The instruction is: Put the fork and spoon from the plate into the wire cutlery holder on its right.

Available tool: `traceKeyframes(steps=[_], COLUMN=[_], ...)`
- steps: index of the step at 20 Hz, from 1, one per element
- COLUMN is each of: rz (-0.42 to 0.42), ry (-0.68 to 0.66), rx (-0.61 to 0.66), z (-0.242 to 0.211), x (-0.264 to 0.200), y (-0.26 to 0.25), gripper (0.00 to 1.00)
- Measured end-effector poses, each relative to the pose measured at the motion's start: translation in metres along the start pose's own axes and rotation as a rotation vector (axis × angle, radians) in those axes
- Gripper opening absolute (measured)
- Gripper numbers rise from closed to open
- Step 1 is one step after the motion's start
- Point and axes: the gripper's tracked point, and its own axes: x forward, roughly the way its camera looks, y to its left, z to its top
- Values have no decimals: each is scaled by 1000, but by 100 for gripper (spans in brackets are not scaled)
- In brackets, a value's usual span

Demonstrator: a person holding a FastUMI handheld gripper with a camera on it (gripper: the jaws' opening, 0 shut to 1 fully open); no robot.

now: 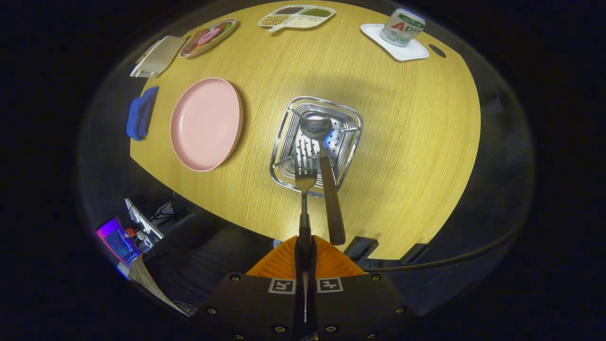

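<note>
The jaws (304, 258) are pressed together on the dark handle of the fork (305, 182), pinching it from both sides so that the fork points straight ahead toward twelve o'clock. Its tines hang over the near side of the wire cutlery holder (284, 135), a square metal basket with a perforated floor that stands on the wooden surface (402, 142) just ahead of the jaws. The spoon (326, 175) is already in the holder: its bowl lies against the far side of the basket at twelve o'clock, and its brown handle leans back out over the near rim, ending just beside the fork's handle at about one o'clock from the jaws. Whether fork and spoon touch cannot be told.

From the holder, the pink plate (206, 124) lies at nine o'clock, near but apart from it, with nothing on it. Past the plate at nine o'clock a blue cloth (140, 113) sits at the surface's edge. At about eleven o'clock from the plate lie a flat pale tray (158, 57) and an oval dish with a colourful picture (208, 37). At twelve o'clock from the holder, well apart, is a divided dish of dry grains (297, 16). At one o'clock a can (402, 27) stands on a white coaster (416, 51).
</note>
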Motion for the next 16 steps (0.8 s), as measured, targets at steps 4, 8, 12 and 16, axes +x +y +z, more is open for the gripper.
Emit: traceKeyframes(steps=[4, 8, 12, 16], rz=[27, 28, 33, 14], ry=[90, 162, 221, 248], rx=[61, 81, 90, 79], z=[5, 13, 23, 33], x=[-3, -2, 1, 5], y=[2, 3, 10, 12], gripper=[2, 2, 2, 2])
